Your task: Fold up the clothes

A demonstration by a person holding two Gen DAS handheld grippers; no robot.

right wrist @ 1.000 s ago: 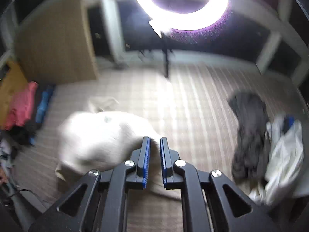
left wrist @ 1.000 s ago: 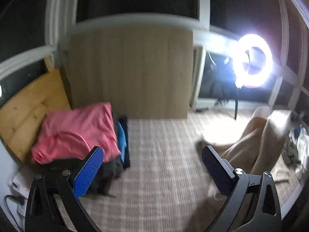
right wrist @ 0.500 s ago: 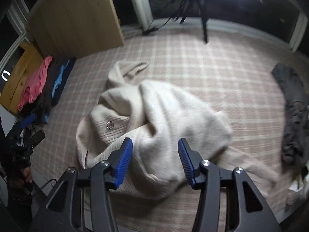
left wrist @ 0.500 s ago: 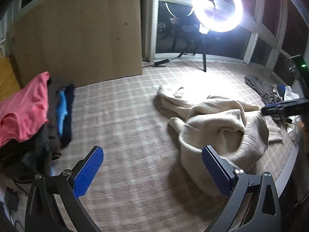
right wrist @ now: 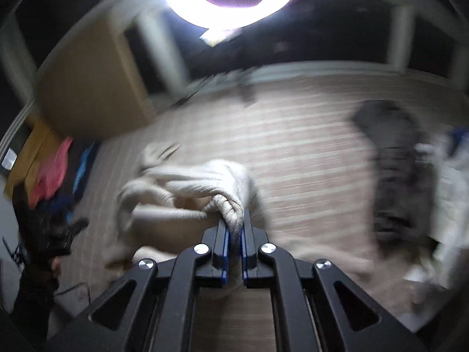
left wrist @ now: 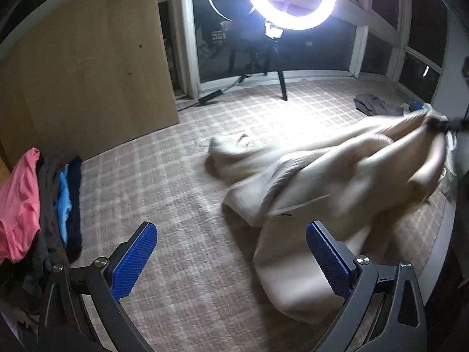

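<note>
The right gripper's fingers [right wrist: 233, 236] have just closed and are clamped on a bunched fold of the cream knit sweater [left wrist: 322, 182], lifting that end off the checked carpet [left wrist: 176, 176]. The left gripper's fingers [left wrist: 231, 256] stand wide apart and empty, the sweater's low end just ahead and to their right. Its long axis stretches from there up toward the right gripper, so the left is nearer the slack end.

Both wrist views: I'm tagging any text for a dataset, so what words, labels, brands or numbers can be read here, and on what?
None can be read. The cream sweater, the pink garment and the ring light show no lettering; the right wrist view is motion-blurred.
</note>
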